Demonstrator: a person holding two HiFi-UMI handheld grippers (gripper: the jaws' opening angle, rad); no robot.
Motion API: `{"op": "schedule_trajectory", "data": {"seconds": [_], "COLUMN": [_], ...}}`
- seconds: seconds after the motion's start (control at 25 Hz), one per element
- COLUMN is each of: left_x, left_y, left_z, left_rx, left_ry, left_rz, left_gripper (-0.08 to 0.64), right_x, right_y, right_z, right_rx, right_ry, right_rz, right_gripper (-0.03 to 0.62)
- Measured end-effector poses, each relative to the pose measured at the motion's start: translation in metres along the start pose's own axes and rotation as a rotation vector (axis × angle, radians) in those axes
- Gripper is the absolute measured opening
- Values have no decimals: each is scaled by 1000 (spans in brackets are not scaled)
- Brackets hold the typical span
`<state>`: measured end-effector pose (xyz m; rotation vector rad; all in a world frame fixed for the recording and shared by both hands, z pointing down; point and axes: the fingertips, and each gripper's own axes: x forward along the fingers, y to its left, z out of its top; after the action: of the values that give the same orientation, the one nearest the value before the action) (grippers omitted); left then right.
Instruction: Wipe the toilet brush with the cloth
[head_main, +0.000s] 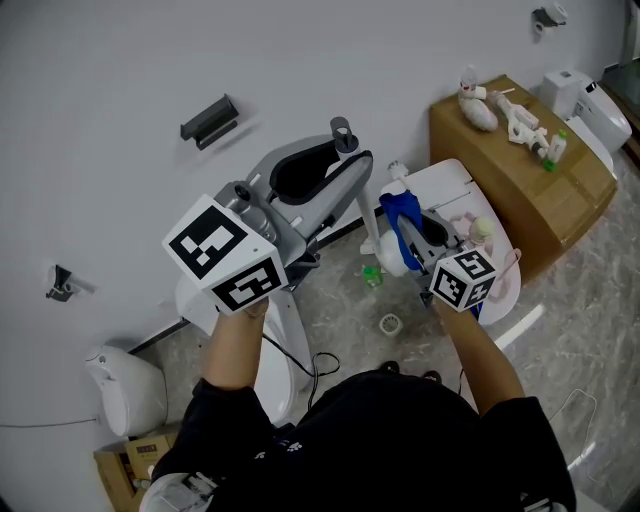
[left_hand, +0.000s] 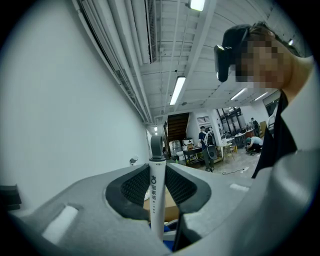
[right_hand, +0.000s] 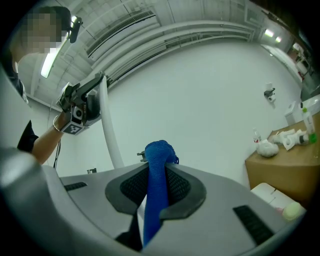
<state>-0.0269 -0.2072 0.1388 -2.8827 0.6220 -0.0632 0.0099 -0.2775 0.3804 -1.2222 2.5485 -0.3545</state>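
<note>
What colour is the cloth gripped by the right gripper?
Blue. The cloth shows best in the right gripper view, clamped between the jaws.

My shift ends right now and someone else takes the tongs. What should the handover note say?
Left tongs: shut on the toilet brush, gripping its white handle below the grey loop, roughly upright.
Right tongs: shut on the blue cloth, bunched beyond the tips.
Done: both things in hand.
Left to do: cloth is apart from the shaft; bring it over and wipe along it. Brush head is out of sight.
</note>
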Motion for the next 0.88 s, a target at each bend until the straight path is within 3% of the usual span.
{"op": "schedule_trajectory", "data": {"seconds": [0.88], "left_x": [5], "left_y": [9], "left_z": [-11], "left_rx": [-11], "left_ry": [-32], "left_rz": [0], "left_gripper": [101], "right_x": [-45], "right_y": [87], "right_z": [142], "right_rx": [-104], "right_ry": [-254], "right_rz": [217], "right_gripper": [64]}}
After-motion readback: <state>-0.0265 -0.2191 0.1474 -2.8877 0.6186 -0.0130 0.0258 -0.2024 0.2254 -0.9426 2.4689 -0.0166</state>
